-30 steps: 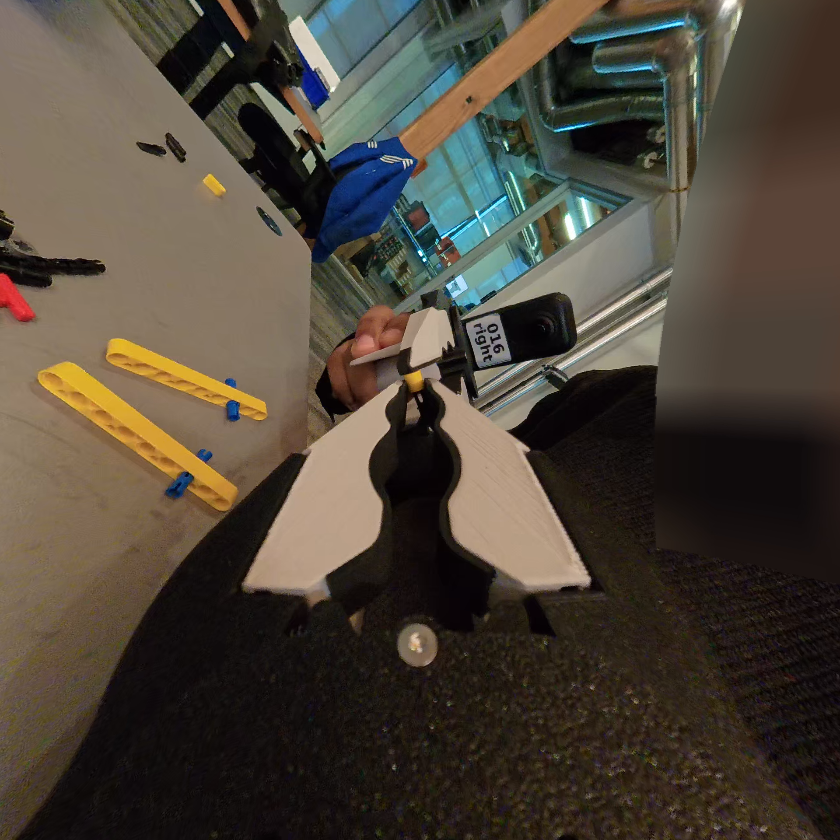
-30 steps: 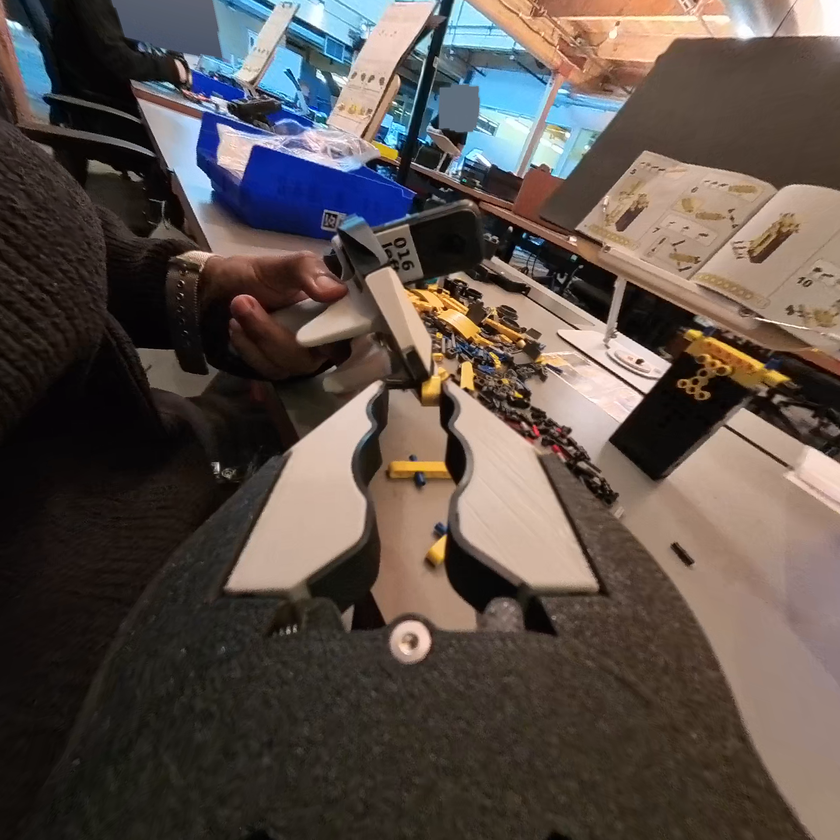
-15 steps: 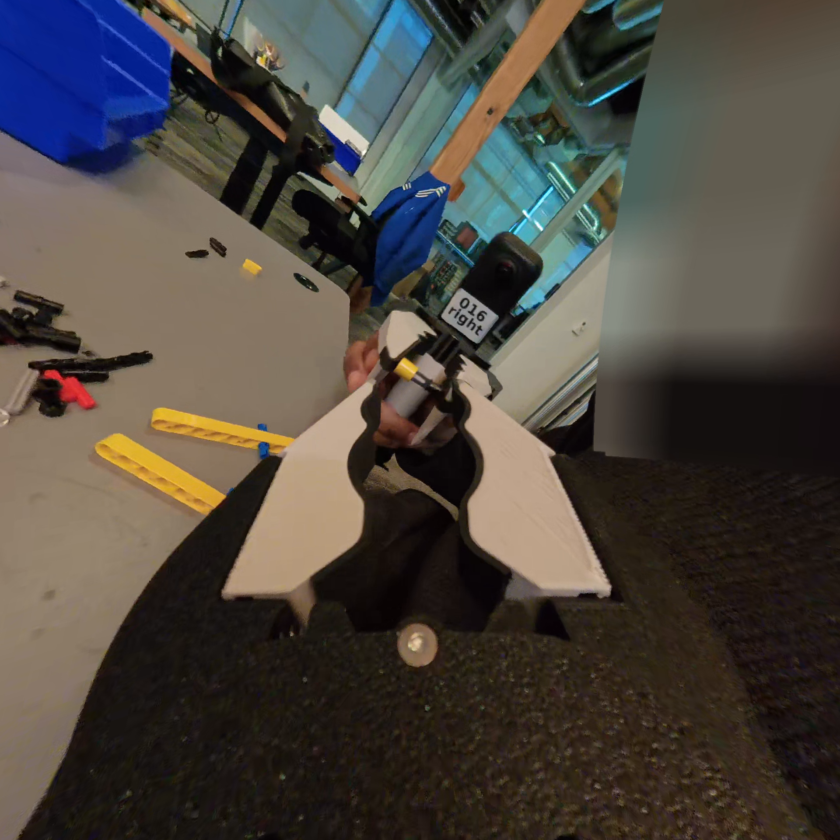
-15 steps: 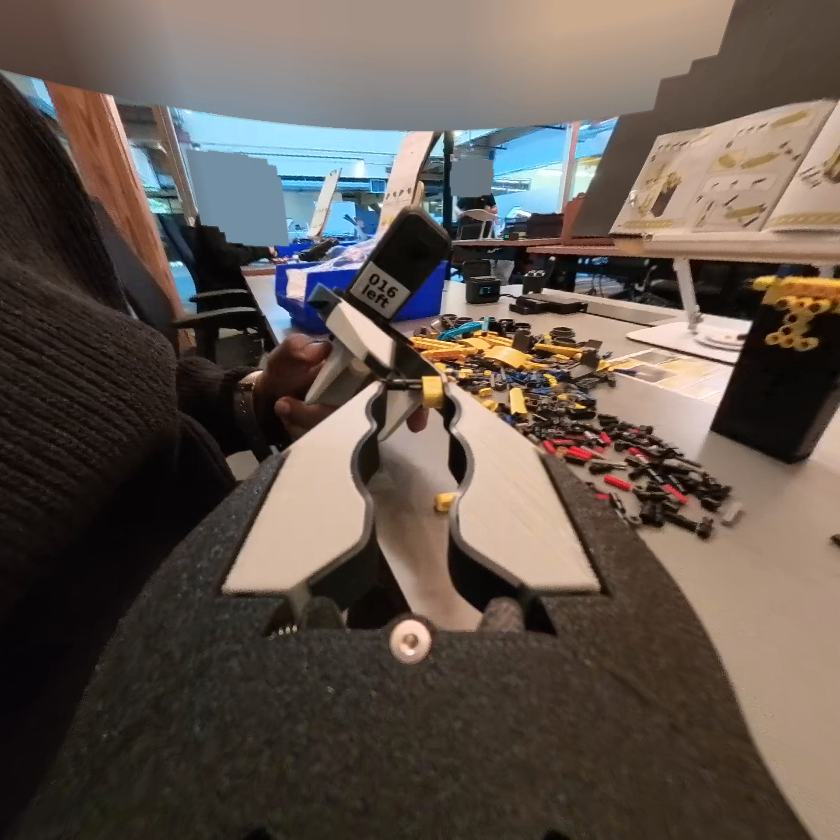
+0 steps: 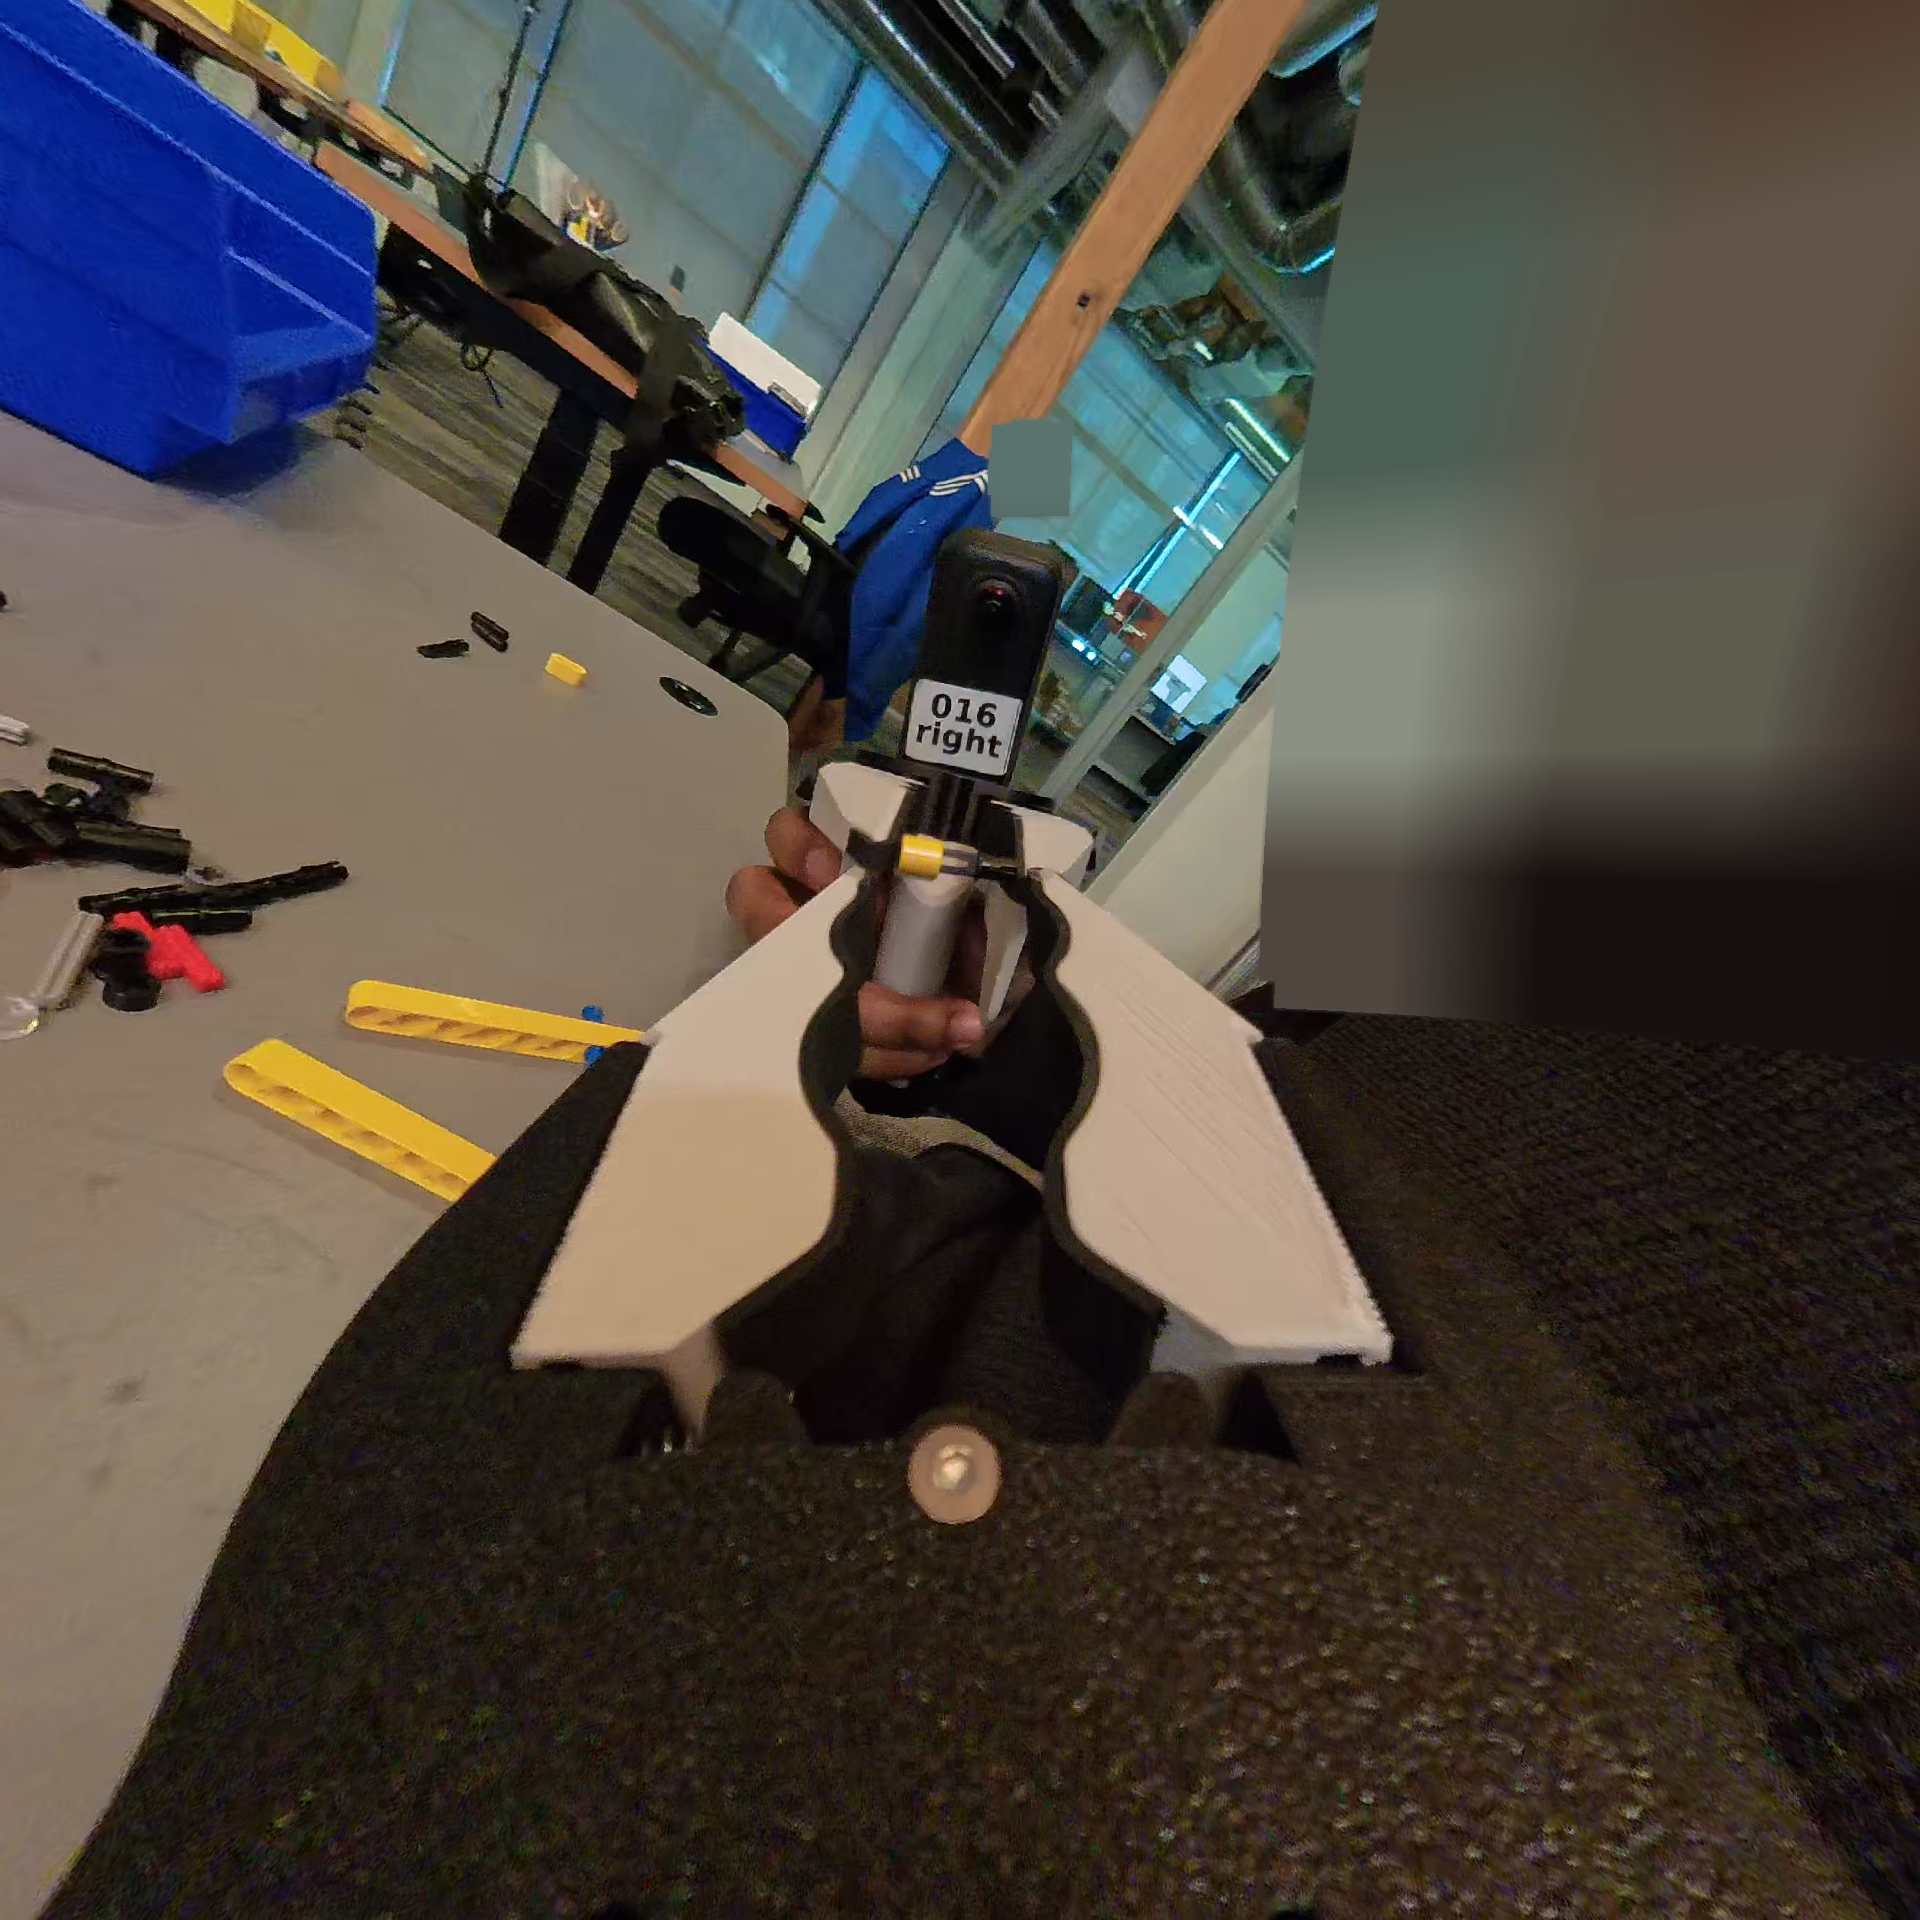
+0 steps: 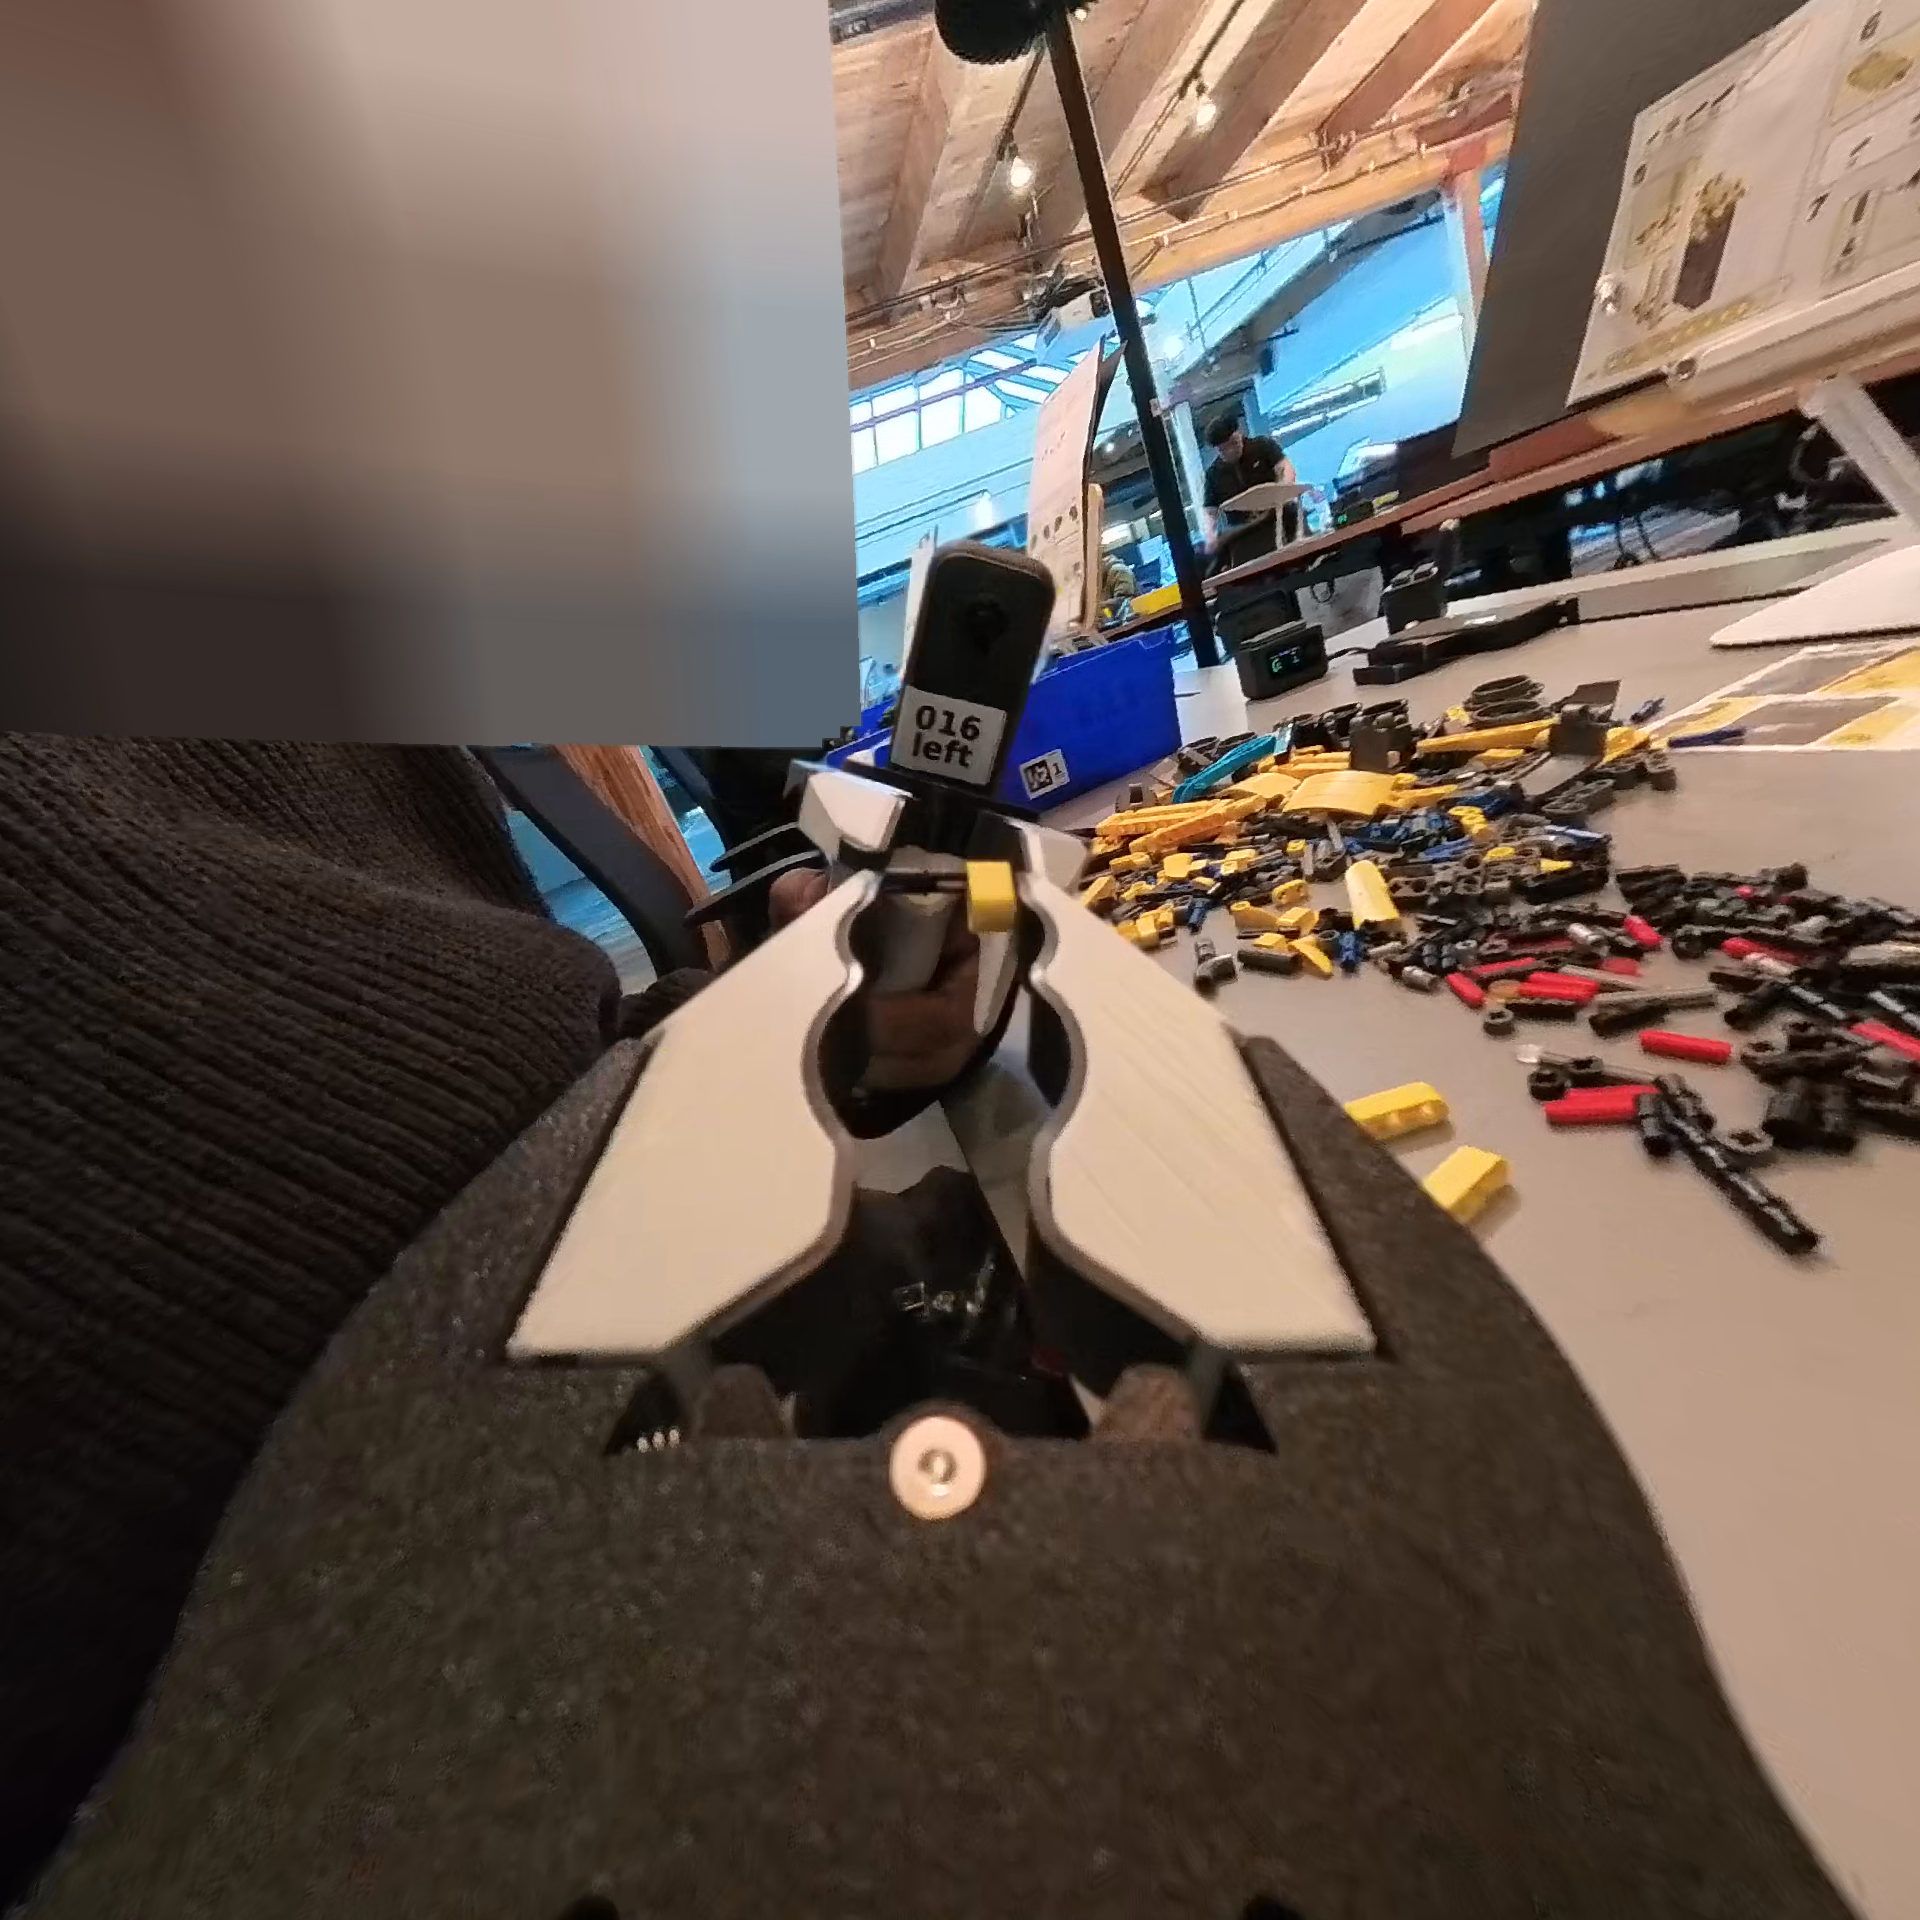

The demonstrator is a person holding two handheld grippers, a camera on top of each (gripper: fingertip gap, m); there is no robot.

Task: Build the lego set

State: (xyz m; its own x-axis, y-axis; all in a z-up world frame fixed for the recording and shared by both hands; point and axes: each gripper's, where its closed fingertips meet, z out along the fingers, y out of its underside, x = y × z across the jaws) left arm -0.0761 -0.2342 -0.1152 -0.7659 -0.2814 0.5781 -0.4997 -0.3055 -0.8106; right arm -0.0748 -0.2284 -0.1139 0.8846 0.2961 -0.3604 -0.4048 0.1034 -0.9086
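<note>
Flanking a yellow piece (image 5: 920, 857), left gripper (image 5: 943, 878) and right gripper (image 6: 948, 888) (either's grasp untellable); blue bin (image 5: 156, 291) contents hidden.

Small yellow bush (image 5: 920, 858) on a thin black axle (image 6: 920, 881), held up in the air between two facing grippers.
The axle lies level, crosswise, at the meeting tips of the left gripper (image 5: 943, 878) and the right gripper (image 6: 943, 883). Both pairs of fingers stand narrowly apart around it, and which pair grips it cannot be told. The bush sits partway along the axle, above the table edge.
</note>
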